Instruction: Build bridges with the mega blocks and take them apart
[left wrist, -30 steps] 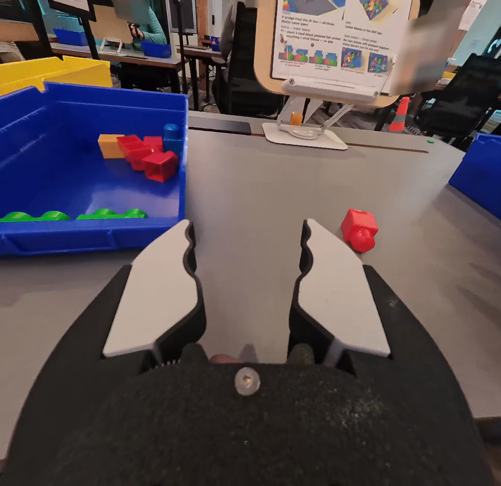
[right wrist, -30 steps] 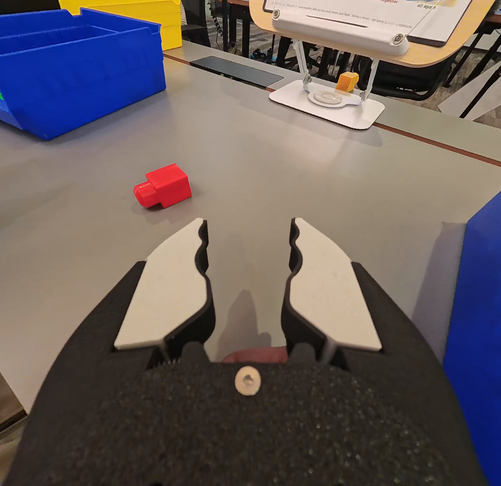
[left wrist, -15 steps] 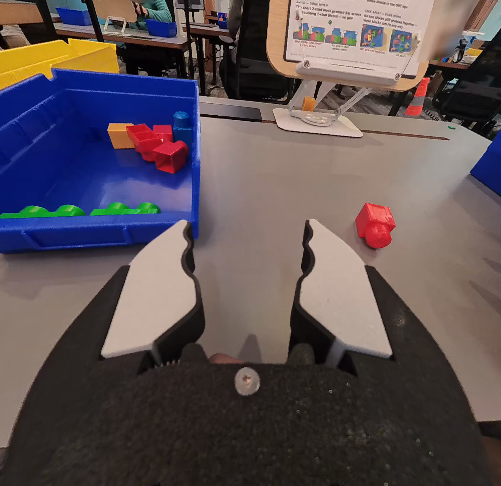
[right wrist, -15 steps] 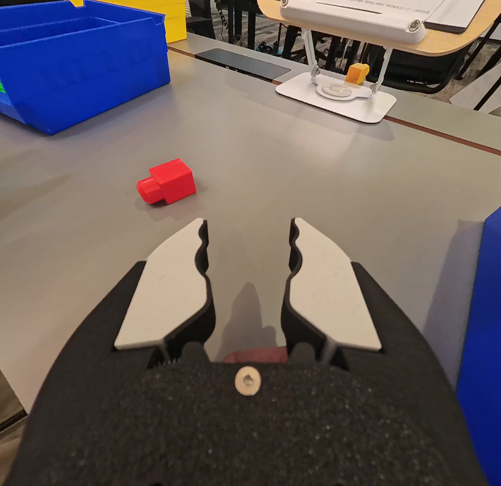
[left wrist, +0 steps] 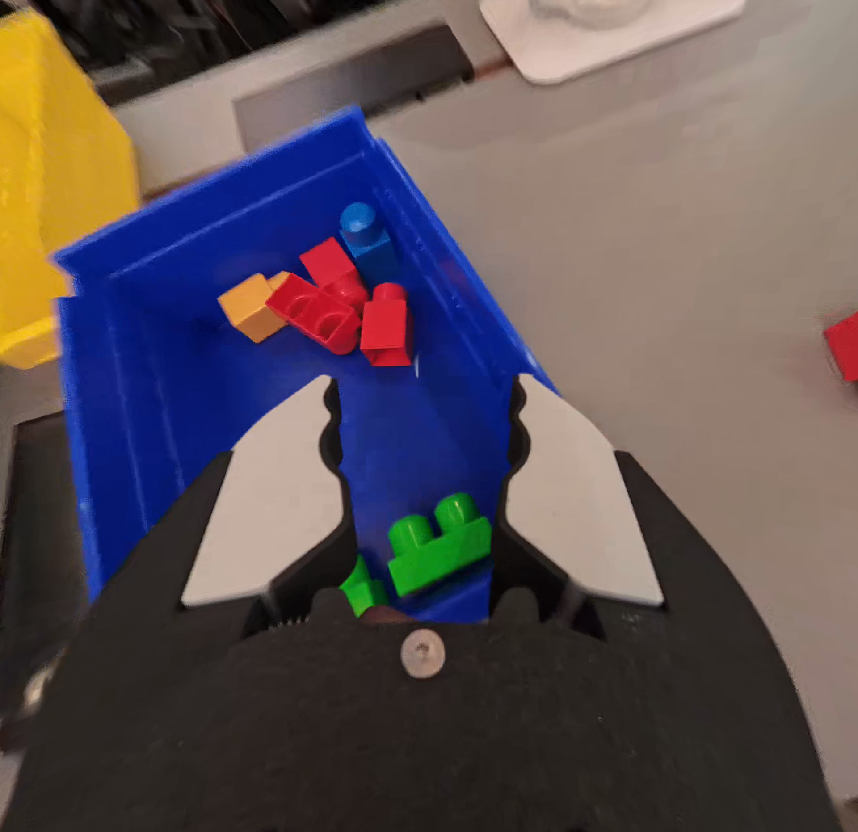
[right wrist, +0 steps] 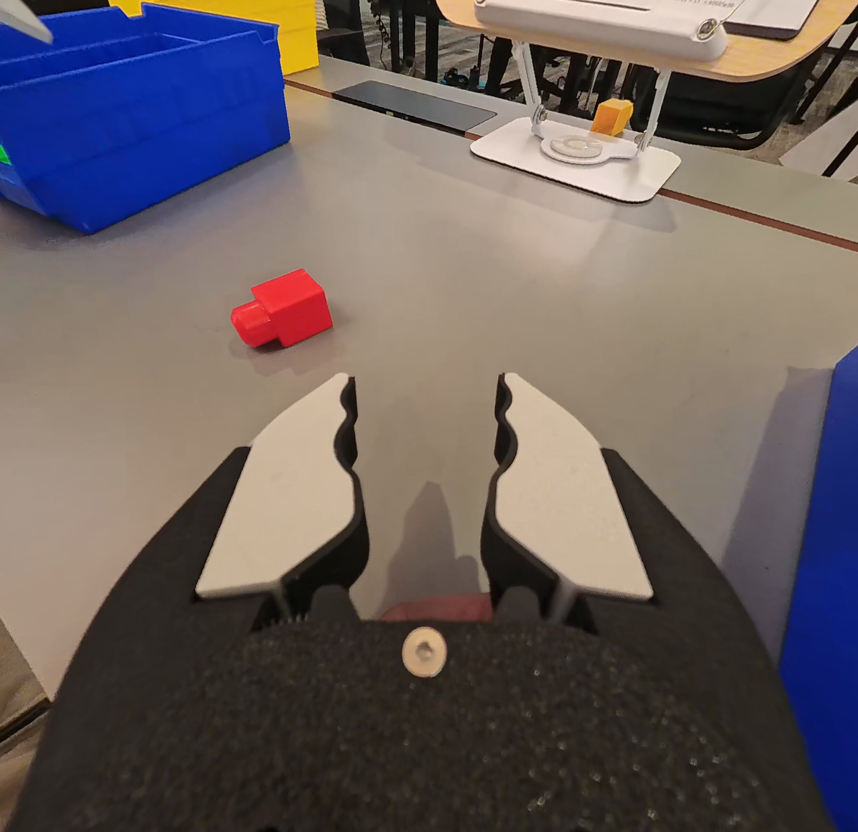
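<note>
My left gripper (left wrist: 422, 385) is open and empty, tilted down over the blue bin (left wrist: 139, 392). In the bin lie a green two-stud block (left wrist: 438, 547) between my fingers, a second green block (left wrist: 364, 587) partly hidden, several red blocks (left wrist: 385, 327), an orange block (left wrist: 250, 306) and a blue block (left wrist: 369, 243). My right gripper (right wrist: 425, 378) is open and empty above the grey table (right wrist: 510, 276). A red one-stud block (right wrist: 283, 307) lies on its side to the front left of it; its edge also shows in the left wrist view (left wrist: 842, 350).
A yellow bin (left wrist: 51, 197) stands behind the blue bin (right wrist: 139, 127). A white stand base (right wrist: 575, 160) carries an instruction board, with a small orange block (right wrist: 613, 117) behind it. Another blue bin's wall (right wrist: 826, 577) is at the right. A black panel (right wrist: 413, 104) is set in the table. About 40 cm separates my left fingertips from my right.
My left gripper has swung left and tipped down over the blue bin, so the green blocks now lie between its fingers. My right gripper has edged slightly forward.
</note>
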### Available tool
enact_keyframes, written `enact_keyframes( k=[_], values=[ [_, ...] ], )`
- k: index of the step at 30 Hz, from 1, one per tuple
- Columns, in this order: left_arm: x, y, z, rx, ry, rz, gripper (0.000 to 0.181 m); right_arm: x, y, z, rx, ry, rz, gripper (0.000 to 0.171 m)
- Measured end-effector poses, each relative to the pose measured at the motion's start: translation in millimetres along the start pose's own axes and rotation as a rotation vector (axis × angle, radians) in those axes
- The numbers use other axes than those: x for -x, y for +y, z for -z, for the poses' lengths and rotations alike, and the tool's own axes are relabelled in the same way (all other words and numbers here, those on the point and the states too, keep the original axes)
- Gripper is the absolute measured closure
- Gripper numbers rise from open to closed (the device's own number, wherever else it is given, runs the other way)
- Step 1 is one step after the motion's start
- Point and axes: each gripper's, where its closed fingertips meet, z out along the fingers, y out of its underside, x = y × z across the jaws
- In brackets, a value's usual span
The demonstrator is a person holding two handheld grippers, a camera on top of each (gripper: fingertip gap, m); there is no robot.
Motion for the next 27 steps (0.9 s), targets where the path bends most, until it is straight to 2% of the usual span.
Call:
enact_keyframes(
  k=[4,7,10,14,17,24,27],
  values=[
    [12.7,8.4,-50.6,0.172,0.162,-0.001,0.112,-1.2,-0.2,-0.1,0.001,0.007,0.004,0.114],
    [21.9,26.2,-84.9,0.314,0.161,-0.057,0.115,-1.8,0.9,-0.9,0.006,0.009,0.005,0.114],
    [21.8,35.3,-103.9,0.391,0.175,-0.081,0.12,-3.0,1.1,-0.9,0.009,0.014,0.011,0.114],
    [23.4,41.0,-116.7,0.443,0.177,-0.088,0.127,-6.4,1.1,0.0,0.009,0.022,0.012,0.114],
    [27.2,50.5,-124.8,0.49,0.162,-0.103,0.125,-7.5,2.8,-0.6,0.012,0.019,0.004,0.114],
    [29.2,48.3,-131.3,0.507,0.176,-0.068,0.134,-7.2,3.7,-1.2,0.016,0.016,0.004,0.115],
    [28.3,47.7,-131.7,0.513,0.182,-0.07,0.144,-7.4,3.7,-0.9,0.016,0.017,0.004,0.115]
  ],
)
